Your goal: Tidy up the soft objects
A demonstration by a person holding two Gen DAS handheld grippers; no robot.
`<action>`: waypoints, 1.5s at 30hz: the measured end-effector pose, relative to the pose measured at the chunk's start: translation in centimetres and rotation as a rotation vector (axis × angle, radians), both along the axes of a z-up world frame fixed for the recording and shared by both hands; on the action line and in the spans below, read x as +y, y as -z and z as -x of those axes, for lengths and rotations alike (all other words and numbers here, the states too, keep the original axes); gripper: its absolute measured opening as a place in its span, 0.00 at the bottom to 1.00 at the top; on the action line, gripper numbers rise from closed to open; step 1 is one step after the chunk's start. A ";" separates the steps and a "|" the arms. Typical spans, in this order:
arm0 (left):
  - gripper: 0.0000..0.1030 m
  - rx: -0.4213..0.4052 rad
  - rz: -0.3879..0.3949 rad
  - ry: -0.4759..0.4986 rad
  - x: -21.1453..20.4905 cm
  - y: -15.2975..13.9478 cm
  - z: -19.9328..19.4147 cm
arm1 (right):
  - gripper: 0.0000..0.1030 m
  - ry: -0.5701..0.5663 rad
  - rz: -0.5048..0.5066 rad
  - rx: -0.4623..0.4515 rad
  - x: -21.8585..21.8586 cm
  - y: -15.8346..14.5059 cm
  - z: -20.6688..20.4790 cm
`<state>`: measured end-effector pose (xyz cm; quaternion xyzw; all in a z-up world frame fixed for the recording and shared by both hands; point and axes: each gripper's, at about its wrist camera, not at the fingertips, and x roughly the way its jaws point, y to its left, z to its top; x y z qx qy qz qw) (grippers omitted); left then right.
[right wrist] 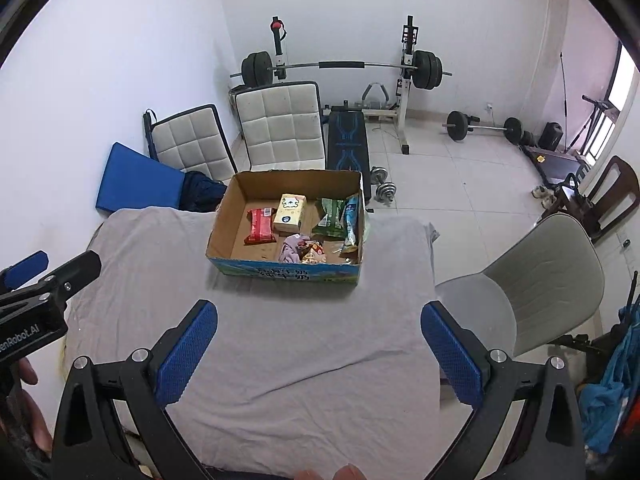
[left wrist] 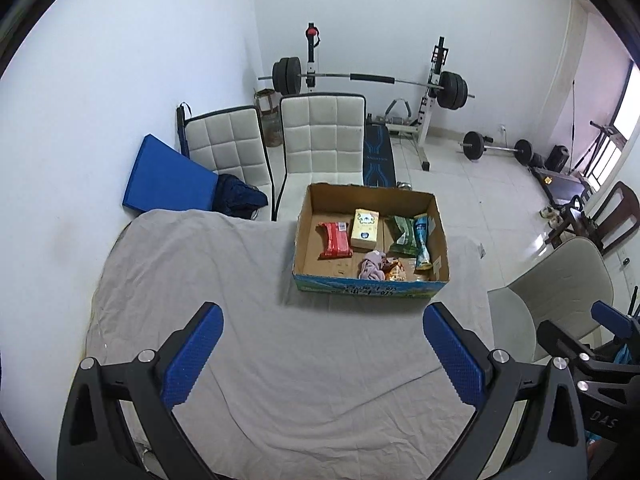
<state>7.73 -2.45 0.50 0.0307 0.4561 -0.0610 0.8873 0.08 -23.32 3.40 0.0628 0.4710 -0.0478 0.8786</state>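
Evidently nothing is held: left gripper (left wrist: 322,354) and right gripper (right wrist: 318,350), fingers apart, are kept low-frame, while soft packets, perhaps also cloth, lie gathered in the cardboard box (right wrist: 256,270) mid-frame.

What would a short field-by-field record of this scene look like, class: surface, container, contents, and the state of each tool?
surface: table under a wrinkled grey cloth
container: open cardboard box at the table's far edge
contents: red packet, cream carton, green pouch, blue pouch, pink cloth, small orange snack bag
left tool: open, empty, above the cloth
right tool: open, empty, above the cloth
background: barbell rack, two padded chairs
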 end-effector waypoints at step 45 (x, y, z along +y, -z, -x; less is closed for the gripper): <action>1.00 0.014 -0.060 -0.039 -1.0 5.6 -6.6 | 1.00 0.056 0.084 0.031 -0.8 4.8 -9.1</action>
